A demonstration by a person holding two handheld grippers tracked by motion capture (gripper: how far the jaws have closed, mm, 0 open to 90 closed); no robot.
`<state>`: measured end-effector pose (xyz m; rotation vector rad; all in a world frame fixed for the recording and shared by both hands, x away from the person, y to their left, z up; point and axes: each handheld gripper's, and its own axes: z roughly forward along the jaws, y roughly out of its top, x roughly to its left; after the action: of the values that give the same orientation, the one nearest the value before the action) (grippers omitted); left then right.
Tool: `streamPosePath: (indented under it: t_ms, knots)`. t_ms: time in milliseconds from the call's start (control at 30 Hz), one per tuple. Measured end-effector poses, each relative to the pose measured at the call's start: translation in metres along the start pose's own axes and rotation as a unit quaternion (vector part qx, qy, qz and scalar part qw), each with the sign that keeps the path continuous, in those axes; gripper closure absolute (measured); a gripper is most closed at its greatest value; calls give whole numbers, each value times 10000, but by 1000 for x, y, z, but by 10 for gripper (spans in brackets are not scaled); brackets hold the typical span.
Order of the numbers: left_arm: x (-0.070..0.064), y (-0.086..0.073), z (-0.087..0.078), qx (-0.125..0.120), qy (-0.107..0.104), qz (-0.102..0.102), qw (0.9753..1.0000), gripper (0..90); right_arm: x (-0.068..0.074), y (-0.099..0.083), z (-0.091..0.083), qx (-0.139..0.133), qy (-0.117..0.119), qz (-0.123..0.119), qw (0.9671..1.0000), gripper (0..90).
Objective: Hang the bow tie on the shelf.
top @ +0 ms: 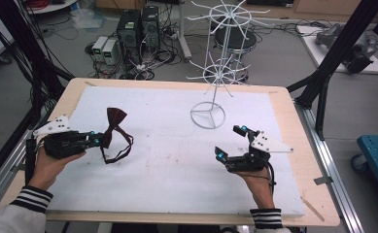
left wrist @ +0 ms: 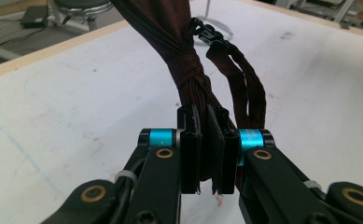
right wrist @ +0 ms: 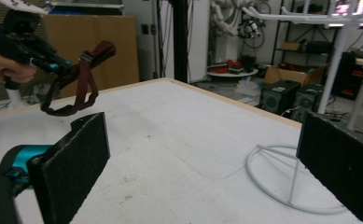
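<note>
1. A dark maroon bow tie [top: 114, 125] is clamped between the closed jaws of the left gripper [top: 98, 141], above the left part of the white mat [top: 167, 160].
2. In the left gripper view, the knotted middle of the bow tie [left wrist: 191, 81] is seen just beyond the jaw tips, with a fold of fabric pinched between the 2 black pads [left wrist: 191, 149].
3. The bow tie's strap [top: 120, 150] is seen hanging in a loop below the bow, with its black clasp [left wrist: 212, 33] visible past the knot.
4. The right gripper [top: 229, 143] is held over the right part of the mat, well apart from the bow tie, with its jaws spread wide and nothing between them.
5. A white wire display stand [top: 214, 73] is placed at the far middle of the mat; its ring base [top: 207, 115] rests on the mat and 2 tiers of spokes are carried on its pole.
6. In the right gripper view, the ring base [right wrist: 282, 186] is seen near the right-hand pad [right wrist: 342, 163] and partly hidden behind it.
7. The wooden table [top: 293, 126] is edged by black frame posts, and computer towers [top: 138, 26] and a stool [top: 235, 39] are seen on the floor beyond it.
</note>
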<state>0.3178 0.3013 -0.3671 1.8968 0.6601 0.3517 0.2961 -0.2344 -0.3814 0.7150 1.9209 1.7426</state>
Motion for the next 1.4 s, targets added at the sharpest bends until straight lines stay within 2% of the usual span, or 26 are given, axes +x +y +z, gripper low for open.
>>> streamPosePath:
  t_ms: [133,300,400,500,667,933,967,1000,1033,1067,1100,1167,1400]
  knots:
    - [-5,6,7,-71,-159,222,9996,835,-1,5,4,35,142,41,9999,19]
    - [-9,13,18,-221,-423,278,9985,835,-1,16,14,207,364,30,9991,19]
    - [-11,16,23,-318,-567,316,9974,835,-1,24,21,335,642,0,9974,20]
    - [-14,21,28,-350,-703,403,9961,835,-1,29,25,389,733,-19,9966,20]
    - [-19,24,37,-478,-904,501,9935,835,1,41,36,484,957,-39,9942,20]
    - [-24,28,48,-605,-1160,666,9892,834,6,52,48,715,1162,-130,9906,23]
    - [-25,29,50,-604,-1207,693,9884,834,7,56,51,805,1264,-193,9885,24]
    - [-27,30,51,-623,-1245,706,9877,834,7,56,51,805,1264,-193,9885,24]
    - [-28,31,53,-625,-1265,740,9872,835,9,59,54,889,1340,-258,9866,24]
    - [-29,33,54,-615,-1308,778,9864,835,9,59,54,889,1340,-258,9866,24]
    - [-32,35,57,-634,-1355,807,9854,835,12,62,58,956,1403,-323,9850,25]
    - [-34,37,60,-640,-1390,813,9849,834,14,65,62,1009,1447,-358,9837,25]
    - [-45,47,73,-729,-1589,970,9798,835,18,73,75,1115,1565,-486,9802,53]
